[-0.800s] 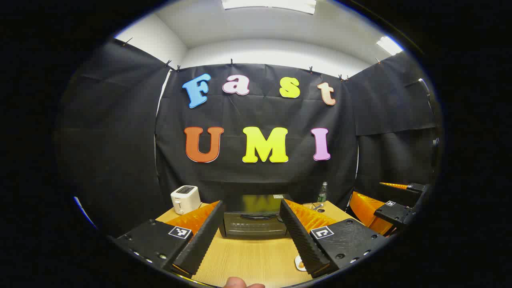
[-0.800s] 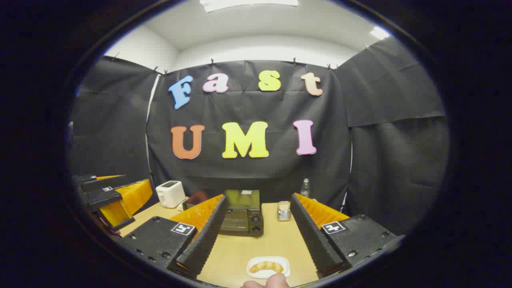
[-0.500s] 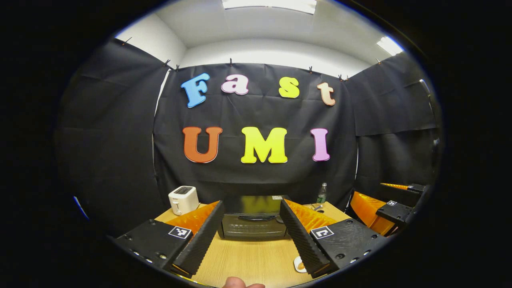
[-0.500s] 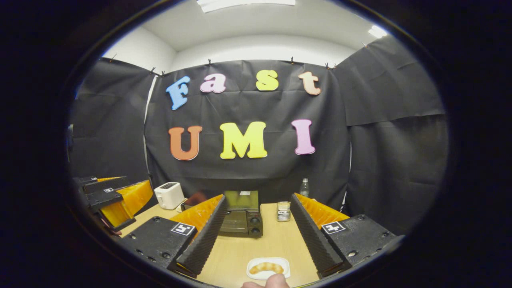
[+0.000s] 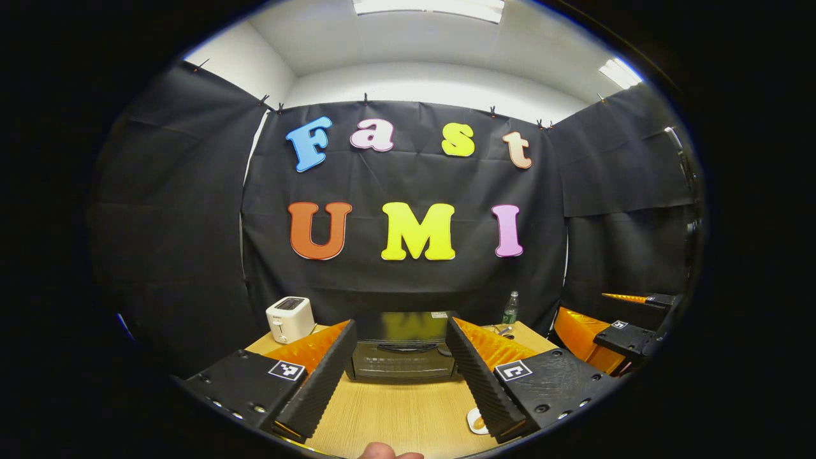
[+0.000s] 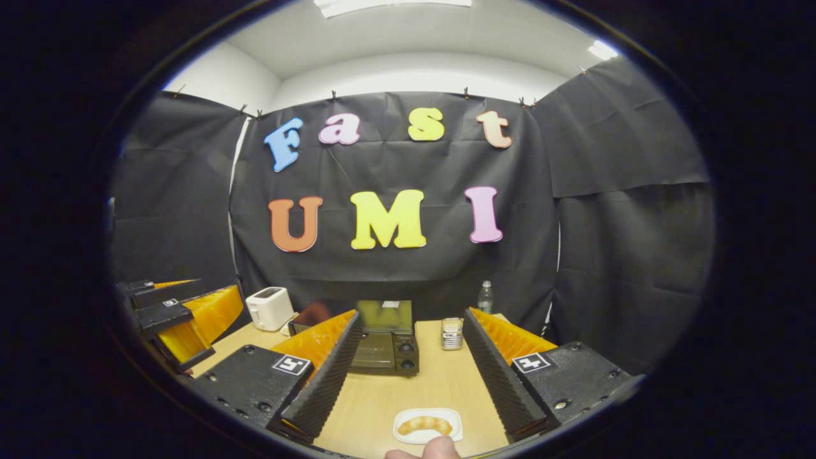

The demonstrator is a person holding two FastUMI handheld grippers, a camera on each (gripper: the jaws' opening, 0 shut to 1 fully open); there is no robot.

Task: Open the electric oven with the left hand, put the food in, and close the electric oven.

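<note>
Both tongs, left and right, gape empty; bread lies on plate, oven closed.

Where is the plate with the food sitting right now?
In the right gripper view, the white plate lies near the table's front edge, between the right gripper's open fingers, nearer than the electric oven.

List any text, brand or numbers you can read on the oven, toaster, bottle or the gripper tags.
None is legible.
Black electric oven: pale sticker on top, blurred.
White toaster: no readable marking.
Green-labelled clear bottle: label too small.
Left gripper and right gripper: square coded tags, no words.
</note>
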